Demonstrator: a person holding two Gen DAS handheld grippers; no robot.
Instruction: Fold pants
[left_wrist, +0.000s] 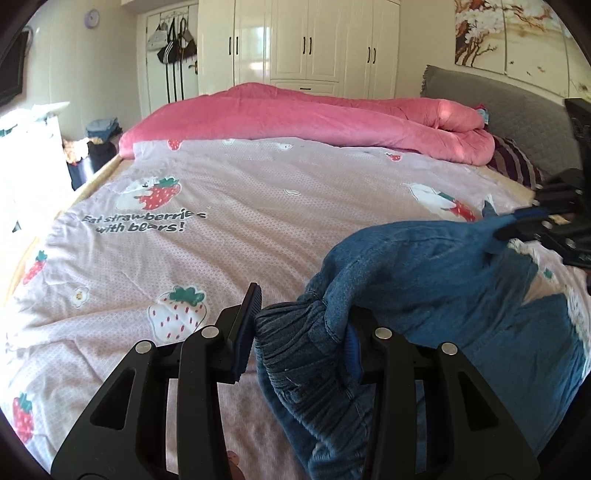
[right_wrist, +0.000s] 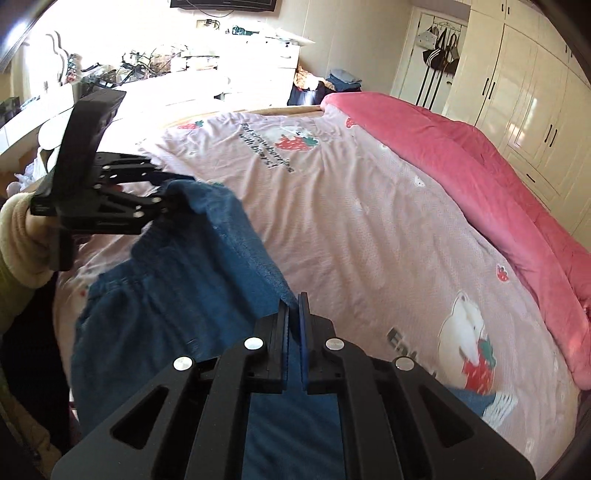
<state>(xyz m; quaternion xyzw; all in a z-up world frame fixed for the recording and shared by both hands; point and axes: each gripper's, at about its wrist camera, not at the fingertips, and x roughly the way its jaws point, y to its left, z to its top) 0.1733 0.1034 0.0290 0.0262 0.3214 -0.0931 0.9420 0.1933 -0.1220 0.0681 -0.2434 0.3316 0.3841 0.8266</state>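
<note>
Both grippers have the blue denim pants (left_wrist: 424, 280) by their edge, lifted off the strawberry-print quilt (left_wrist: 207, 221) on the bed. The left gripper (left_wrist: 299, 332), fingers narrowed, clamps the bunched elastic waistband (left_wrist: 291, 332); the right gripper (right_wrist: 293, 332) pinches an edge tight. Next, I'd guess, comes spreading them flat.

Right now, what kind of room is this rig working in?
A home bedroom, almost certainly. A bed with a strawberry-print duvet and a rolled pink quilt fills the view, white wardrobes line the far wall, and bags hang on a door.
</note>
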